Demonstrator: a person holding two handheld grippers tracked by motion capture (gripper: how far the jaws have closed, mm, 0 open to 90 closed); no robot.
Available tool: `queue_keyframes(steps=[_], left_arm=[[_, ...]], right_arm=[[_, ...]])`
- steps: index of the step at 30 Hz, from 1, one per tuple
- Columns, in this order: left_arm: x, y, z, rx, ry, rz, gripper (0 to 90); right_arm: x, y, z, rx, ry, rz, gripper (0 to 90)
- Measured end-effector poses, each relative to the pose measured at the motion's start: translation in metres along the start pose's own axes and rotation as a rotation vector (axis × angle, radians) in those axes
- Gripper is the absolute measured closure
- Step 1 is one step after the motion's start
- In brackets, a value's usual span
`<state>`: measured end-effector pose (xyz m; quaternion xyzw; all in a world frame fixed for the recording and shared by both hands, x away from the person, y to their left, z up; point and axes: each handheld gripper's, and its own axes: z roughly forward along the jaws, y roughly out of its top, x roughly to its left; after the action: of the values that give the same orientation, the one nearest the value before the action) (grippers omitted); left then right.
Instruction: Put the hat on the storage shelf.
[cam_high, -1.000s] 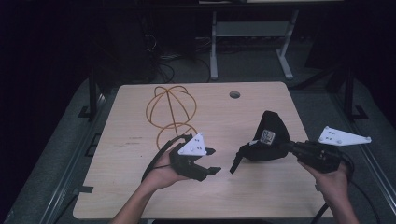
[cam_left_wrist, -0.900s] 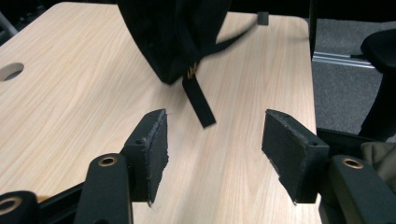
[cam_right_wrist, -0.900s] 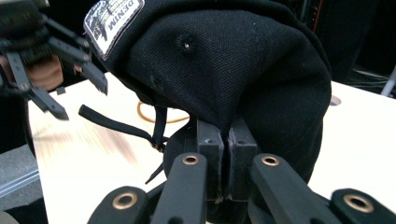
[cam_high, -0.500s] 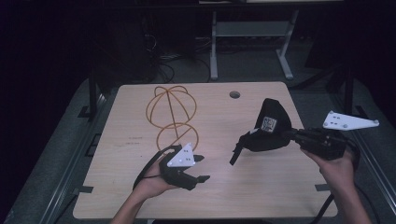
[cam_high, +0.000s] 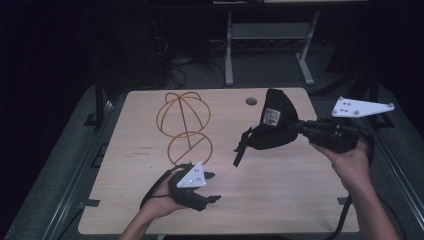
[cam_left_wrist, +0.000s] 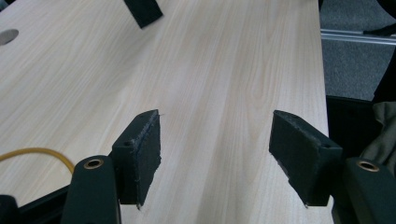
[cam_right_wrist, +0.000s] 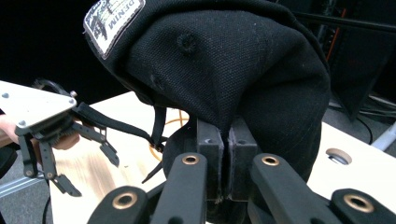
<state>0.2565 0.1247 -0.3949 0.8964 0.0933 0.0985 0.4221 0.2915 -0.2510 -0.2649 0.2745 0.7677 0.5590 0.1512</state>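
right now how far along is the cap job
Done: the right gripper has its fingers shut on the black fabric cap with a white patch, lifted above the light wooden table. In hand: holding it aloft. Left: the yellow wire stand sits bare; the left gripper waits open.

- one black cap (cam_high: 275, 125), with a single white patch (cam_high: 272, 116) on it and one strap (cam_high: 241, 149) dangling off it
- two handheld grippers, the left one (cam_high: 210, 186) and the right one (cam_high: 294, 126), so two grey three-cornered plates as well
- one yellow wire frame (cam_high: 184, 125), looks like two rounded loops stacked
- one wooden table (cam_high: 280, 195), with one round hole (cam_high: 251, 101) in the top
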Motion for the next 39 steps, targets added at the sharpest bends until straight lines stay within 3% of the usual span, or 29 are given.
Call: queue_keyframes(steps=[14, 19, 25, 34, 39], left_arm=[[0.001, -0.007, 0.004, 0.009, -0.004, -0.019, 30.7], [0.0, -0.008, 0.004, 0.011, -0.009, -0.005, 30.7], [0.001, -0.008, 0.004, 0.002, -0.02, -0.024, 30.7], [0.002, -0.008, 0.004, 0.002, -0.02, -0.008, 30.6], [0.003, -0.007, 0.005, -0.001, -0.025, -0.013, 30.6]], right_arm=[[0.014, 0.047, 0.032, -0.006, 0.069, -0.061, 86.5], [0.019, 0.061, 0.048, 0.003, 0.092, -0.073, 86.6], [0.024, 0.075, 0.068, 0.039, 0.121, -0.086, 86.5], [0.031, 0.097, 0.103, 0.097, 0.173, -0.107, 86.4], [0.037, 0.109, 0.121, 0.143, 0.19, -0.145, 86.3]])
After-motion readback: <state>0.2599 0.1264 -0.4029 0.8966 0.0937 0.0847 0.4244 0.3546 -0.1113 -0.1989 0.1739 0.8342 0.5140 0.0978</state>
